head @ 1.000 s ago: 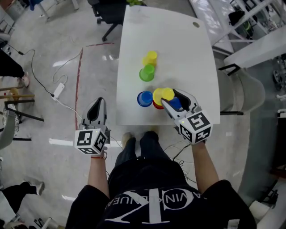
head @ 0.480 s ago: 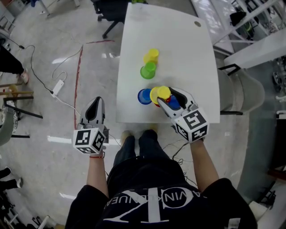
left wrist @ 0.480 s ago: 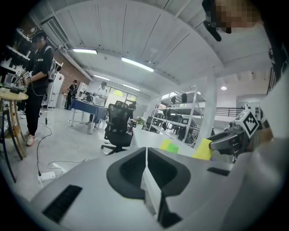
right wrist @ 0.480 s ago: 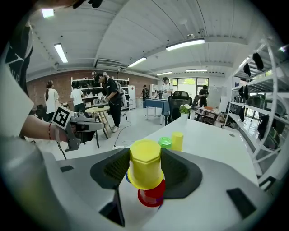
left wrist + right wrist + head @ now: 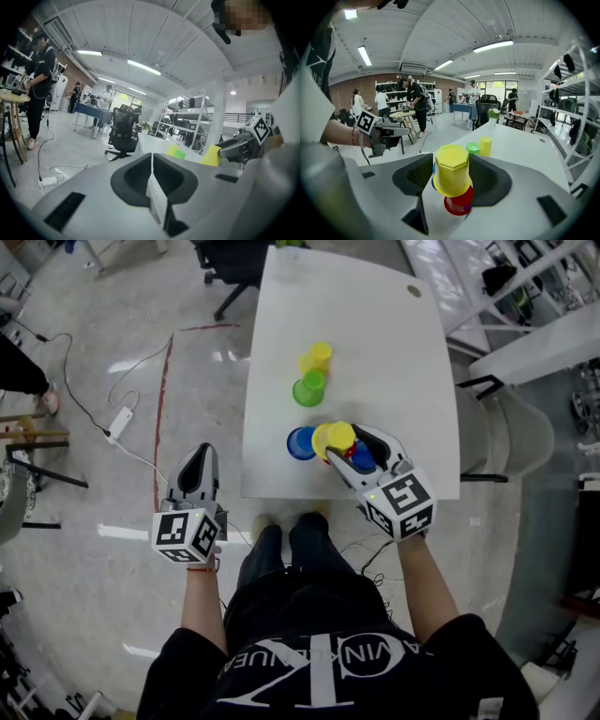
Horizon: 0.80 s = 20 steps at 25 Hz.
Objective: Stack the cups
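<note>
My right tongs [image 5: 349, 446] are opening round the inverted yellow cup [image 5: 451, 171] standing dead centre between them on the red cup [image 5: 461, 206]; my left tongs [image 5: 203, 454], pressed together, hang lower left.

The right claw [image 5: 451, 164] has its opening jaws on either side of the upturned yellow cup [image 5: 336, 437], with the pads seemingly just off it, so both its sides are blocked. A blue cup [image 5: 302, 443] sits just left of that cup and closes that gap. Beyond it stand a green cup [image 5: 308, 390] and a second yellow cup [image 5: 318, 358]. Right of it and farther beyond, the worktop [image 5: 394, 362] offers open passage.
</note>
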Motion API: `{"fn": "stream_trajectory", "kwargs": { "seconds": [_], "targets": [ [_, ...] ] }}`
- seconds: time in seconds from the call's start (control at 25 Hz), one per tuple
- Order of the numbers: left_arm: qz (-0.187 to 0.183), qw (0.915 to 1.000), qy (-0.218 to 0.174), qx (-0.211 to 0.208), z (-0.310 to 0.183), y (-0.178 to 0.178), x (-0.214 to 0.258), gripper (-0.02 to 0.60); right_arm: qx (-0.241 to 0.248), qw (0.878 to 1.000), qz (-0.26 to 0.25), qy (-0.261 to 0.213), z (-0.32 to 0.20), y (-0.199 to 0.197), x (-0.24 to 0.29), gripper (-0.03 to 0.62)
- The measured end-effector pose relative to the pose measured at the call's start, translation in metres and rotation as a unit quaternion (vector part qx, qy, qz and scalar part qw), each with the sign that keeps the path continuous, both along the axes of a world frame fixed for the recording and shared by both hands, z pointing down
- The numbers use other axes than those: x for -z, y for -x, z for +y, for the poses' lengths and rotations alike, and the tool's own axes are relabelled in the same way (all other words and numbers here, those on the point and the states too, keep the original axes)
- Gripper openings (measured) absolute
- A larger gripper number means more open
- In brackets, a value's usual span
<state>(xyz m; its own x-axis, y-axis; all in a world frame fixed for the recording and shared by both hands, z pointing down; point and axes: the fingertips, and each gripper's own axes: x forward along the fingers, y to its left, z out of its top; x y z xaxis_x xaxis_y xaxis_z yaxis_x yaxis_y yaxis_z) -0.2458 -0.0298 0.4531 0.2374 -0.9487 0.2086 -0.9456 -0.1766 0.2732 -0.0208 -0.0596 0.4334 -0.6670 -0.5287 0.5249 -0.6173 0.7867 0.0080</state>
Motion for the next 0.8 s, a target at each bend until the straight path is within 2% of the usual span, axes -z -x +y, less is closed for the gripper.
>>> {"fn": "stream_trajectory", "kwargs": {
  "seconds": [0.4, 0.68, 0.8],
  "targets": [
    [-0.002, 1.0, -0.001, -0.004, -0.007, -0.003, 0.001, 0.015, 0.002, 1.0, -0.022, -0.01, 0.004, -0.008, 0.022, 0.257],
    [-0.003, 1.0, -0.005, -0.006, -0.021, -0.017, 0.007, 0.015, -0.005, 0.999, -0.042, -0.014, 0.0, -0.052, 0.046, 0.256],
    [-0.003, 1.0, -0.006, -0.003, -0.026, -0.024, 0.008, 0.015, -0.006, 0.999, -0.033, -0.015, -0.014, -0.074, 0.046, 0.254]
  ]
}}
